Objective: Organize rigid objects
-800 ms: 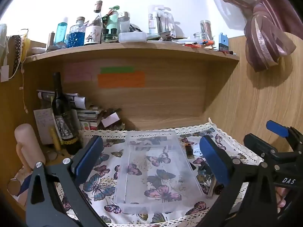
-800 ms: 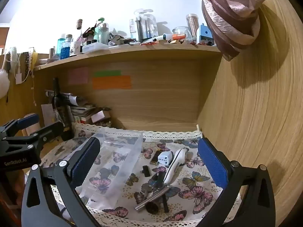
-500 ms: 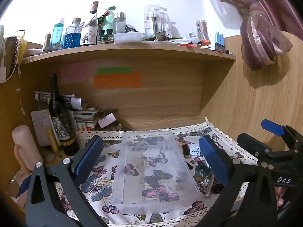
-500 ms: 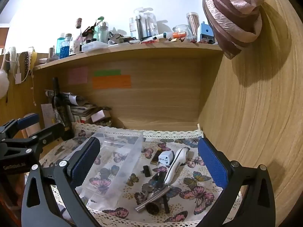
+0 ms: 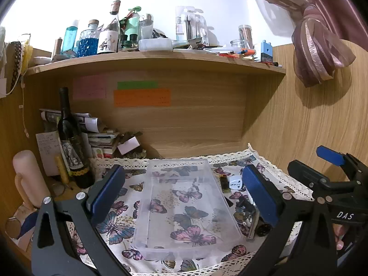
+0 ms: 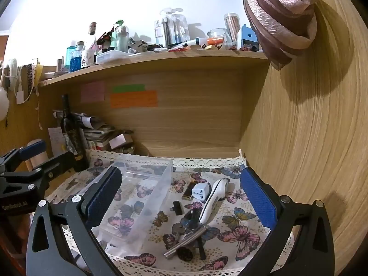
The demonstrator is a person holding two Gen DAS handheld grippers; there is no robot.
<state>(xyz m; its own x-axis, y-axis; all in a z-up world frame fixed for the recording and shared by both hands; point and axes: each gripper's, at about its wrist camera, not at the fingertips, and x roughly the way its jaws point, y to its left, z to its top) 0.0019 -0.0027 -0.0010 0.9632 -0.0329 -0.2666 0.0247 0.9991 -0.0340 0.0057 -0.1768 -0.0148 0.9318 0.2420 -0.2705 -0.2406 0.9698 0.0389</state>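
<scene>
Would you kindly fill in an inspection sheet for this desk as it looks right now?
Surface: butterfly cloth with lace edge, covering the desk.
Job's things: empty clear bin; beside it a white adapter, white-handled tool, metal rod and small dark pieces, all loose on the cloth.
Clutter: wine bottle, stacked papers, crowded shelf.
Grippers: left hand-held gripper and right hand-held gripper open, holding nothing.
Cables: nothing seen.
Surroundings: wooden side panel, tied curtain.
</scene>
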